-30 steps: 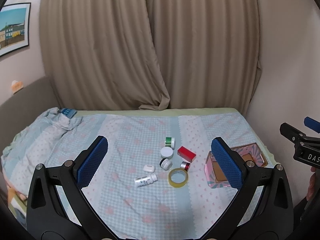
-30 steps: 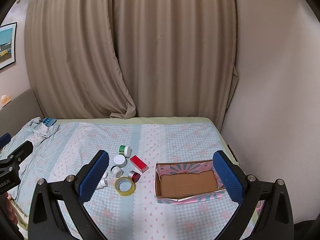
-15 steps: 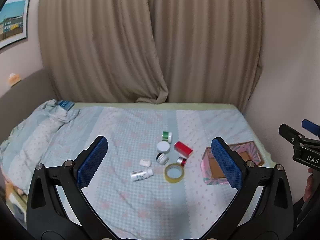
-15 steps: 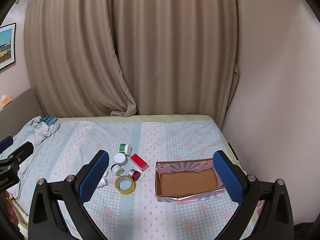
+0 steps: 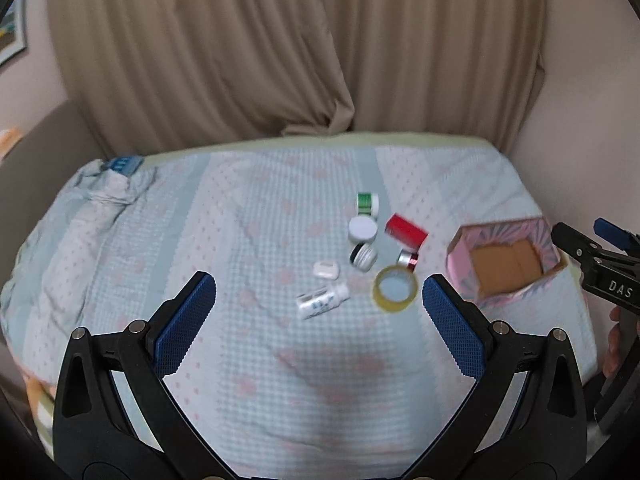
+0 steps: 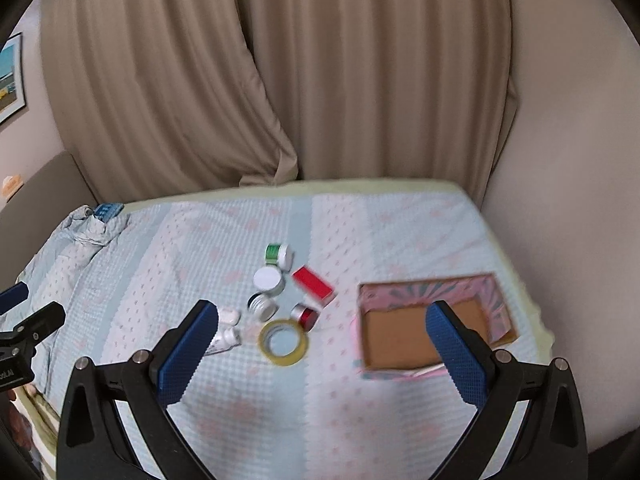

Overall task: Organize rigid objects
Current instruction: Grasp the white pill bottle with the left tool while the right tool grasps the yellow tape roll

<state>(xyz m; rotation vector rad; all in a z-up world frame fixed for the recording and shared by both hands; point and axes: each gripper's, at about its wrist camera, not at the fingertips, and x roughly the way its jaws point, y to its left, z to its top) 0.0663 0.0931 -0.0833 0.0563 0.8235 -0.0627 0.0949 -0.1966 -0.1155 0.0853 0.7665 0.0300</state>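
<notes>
A cluster of small objects lies on the bed: a green-labelled jar [image 5: 367, 204] [image 6: 278, 255], a white round jar [image 5: 363, 229] [image 6: 268, 280], a red box [image 5: 405, 231] [image 6: 313, 285], a black-rimmed lid jar [image 5: 363, 257] [image 6: 263, 305], a red-and-silver tin [image 5: 407, 259] [image 6: 305, 316], a yellow tape roll [image 5: 396, 288] [image 6: 283, 341], a white earbud case [image 5: 325, 269] and a white bottle [image 5: 322, 301] lying flat. An open pink cardboard box [image 5: 505, 266] [image 6: 428, 322] sits to their right. My left gripper [image 5: 318, 312] and right gripper [image 6: 322, 338] both hover open and empty above the bed.
The bed [image 5: 240, 240] has a light blue patterned cover, rumpled at the far left with a blue item [image 5: 125, 163]. Beige curtains [image 5: 280, 48] hang behind. A wall [image 6: 560, 160] runs along the right edge of the bed. A framed picture [image 6: 10, 80] hangs left.
Both grippers have moved forward and lower toward the bed, so the objects and box appear larger and nearer. Both stay open. Nothing on the bed has moved.
</notes>
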